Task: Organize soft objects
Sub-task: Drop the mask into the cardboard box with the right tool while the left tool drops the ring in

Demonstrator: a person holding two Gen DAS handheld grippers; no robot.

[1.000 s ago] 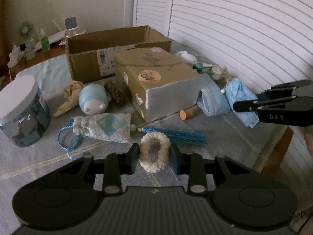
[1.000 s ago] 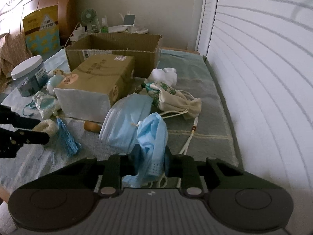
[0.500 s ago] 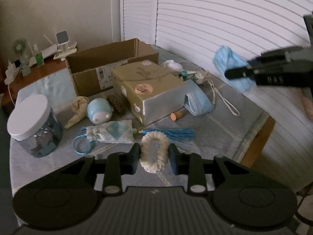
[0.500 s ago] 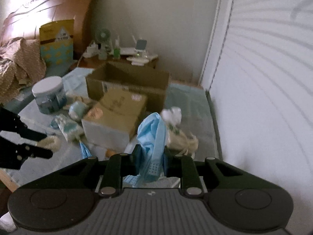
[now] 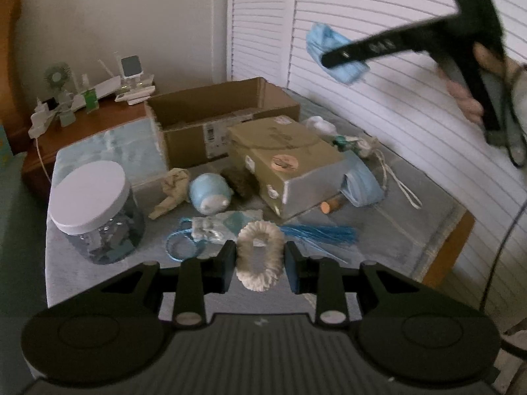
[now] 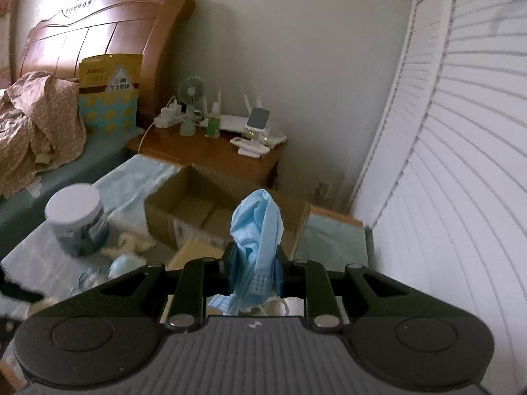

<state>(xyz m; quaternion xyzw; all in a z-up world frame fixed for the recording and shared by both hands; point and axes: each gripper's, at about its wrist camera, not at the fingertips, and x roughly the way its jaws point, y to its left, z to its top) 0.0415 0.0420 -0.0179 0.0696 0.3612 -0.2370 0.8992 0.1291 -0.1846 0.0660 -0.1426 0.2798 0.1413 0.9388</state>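
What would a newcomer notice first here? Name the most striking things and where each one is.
First, the blue face mask pinched in the right tongs, held up in the air in front of the open cardboard box. Next, the white scrunchie clamped in the left tongs, raised above a cluttered table. Behind it, a white-lidded jar stands at the left.

In the left wrist view, the right hand-held gripper (image 5: 332, 57) is smeared by motion, and its black finger covers part of the blue face mask (image 5: 324, 41). The hand (image 5: 467, 98) behind it is cut off by the picture's right edge. From the right wrist, the white-lidded jar (image 6: 77, 219) and the small things near the worktop's left edge are blurred beyond telling.
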